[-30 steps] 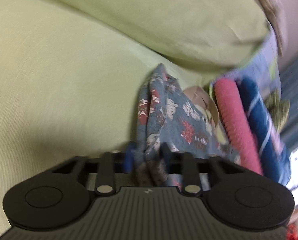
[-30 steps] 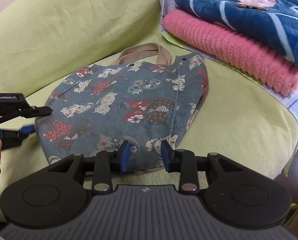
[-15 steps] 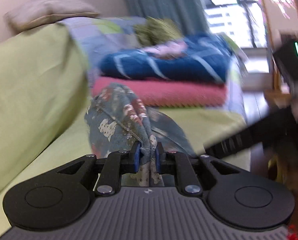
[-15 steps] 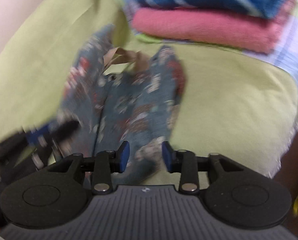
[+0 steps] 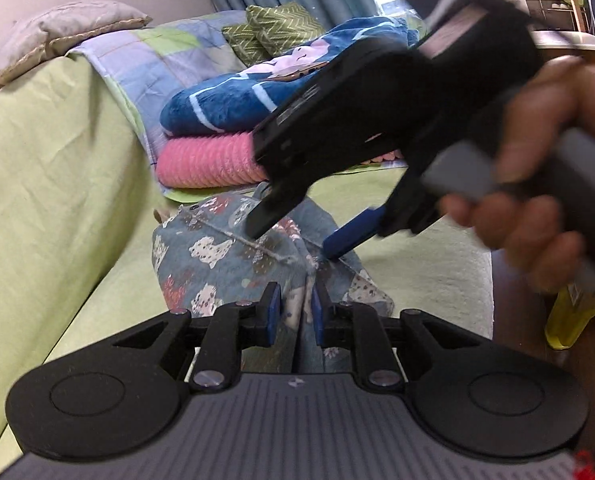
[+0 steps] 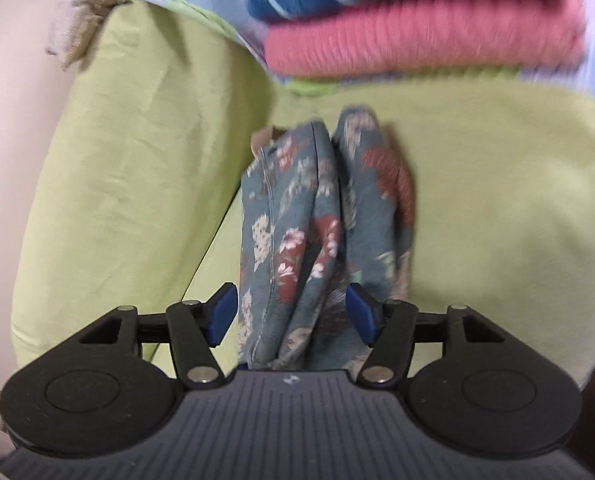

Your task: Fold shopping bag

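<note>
Two grippers: left gripper (image 5: 295, 312) jaws pinch the shopping bag (image 5: 233, 256); right gripper (image 6: 291, 312) jaws wide.

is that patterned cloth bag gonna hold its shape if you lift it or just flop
Probably flops: the shopping bag bunches into soft vertical folds between the open right gripper. Likely light, since the left gripper holds a thin pinch of it. The weave looks grippy, not slippery.
</note>
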`<action>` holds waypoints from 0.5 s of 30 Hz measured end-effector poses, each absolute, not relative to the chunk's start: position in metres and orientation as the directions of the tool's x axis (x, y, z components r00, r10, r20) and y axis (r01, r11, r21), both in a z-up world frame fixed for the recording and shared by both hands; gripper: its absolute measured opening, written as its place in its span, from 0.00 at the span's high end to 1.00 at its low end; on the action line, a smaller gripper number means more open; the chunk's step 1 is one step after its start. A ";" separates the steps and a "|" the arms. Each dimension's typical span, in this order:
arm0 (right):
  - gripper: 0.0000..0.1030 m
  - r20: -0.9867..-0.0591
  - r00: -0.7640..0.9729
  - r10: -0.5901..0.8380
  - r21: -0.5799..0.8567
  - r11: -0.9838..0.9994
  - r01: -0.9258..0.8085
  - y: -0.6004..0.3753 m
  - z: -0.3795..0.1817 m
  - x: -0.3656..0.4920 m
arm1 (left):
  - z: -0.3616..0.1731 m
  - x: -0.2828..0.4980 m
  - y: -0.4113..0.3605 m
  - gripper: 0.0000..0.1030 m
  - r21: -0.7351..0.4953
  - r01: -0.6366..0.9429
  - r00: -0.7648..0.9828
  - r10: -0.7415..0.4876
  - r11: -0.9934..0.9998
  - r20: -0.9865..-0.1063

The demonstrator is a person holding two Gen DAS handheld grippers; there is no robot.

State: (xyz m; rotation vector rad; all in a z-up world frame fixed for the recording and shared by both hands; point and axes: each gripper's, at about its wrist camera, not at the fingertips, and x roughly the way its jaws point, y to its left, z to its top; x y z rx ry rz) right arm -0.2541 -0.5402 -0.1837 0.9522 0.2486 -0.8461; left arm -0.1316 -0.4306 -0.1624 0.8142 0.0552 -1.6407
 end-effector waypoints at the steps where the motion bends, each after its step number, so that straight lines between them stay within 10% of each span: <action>1: 0.44 -0.532 0.663 -0.527 0.615 0.297 0.730 -0.541 -0.184 -0.252 | -0.163 -0.130 -0.430 0.81 0.389 0.885 -0.009 -0.846 -0.255 -0.532; 3: 0.45 -0.528 0.663 -0.530 0.616 0.299 0.729 -0.542 -0.183 -0.249 | -0.163 -0.128 -0.429 0.81 0.384 0.889 -0.004 -0.844 -0.249 -0.537; 6: 0.85 -0.522 0.664 -0.536 0.616 0.302 0.728 -0.544 -0.183 -0.244 | -0.166 -0.126 -0.425 0.81 0.388 0.891 0.012 -0.842 -0.236 -0.539; 15: 0.90 -0.504 0.665 -0.551 0.616 0.310 0.724 -0.550 -0.183 -0.228 | -0.168 -0.130 -0.408 0.74 0.393 0.880 -0.009 -0.836 -0.268 -0.548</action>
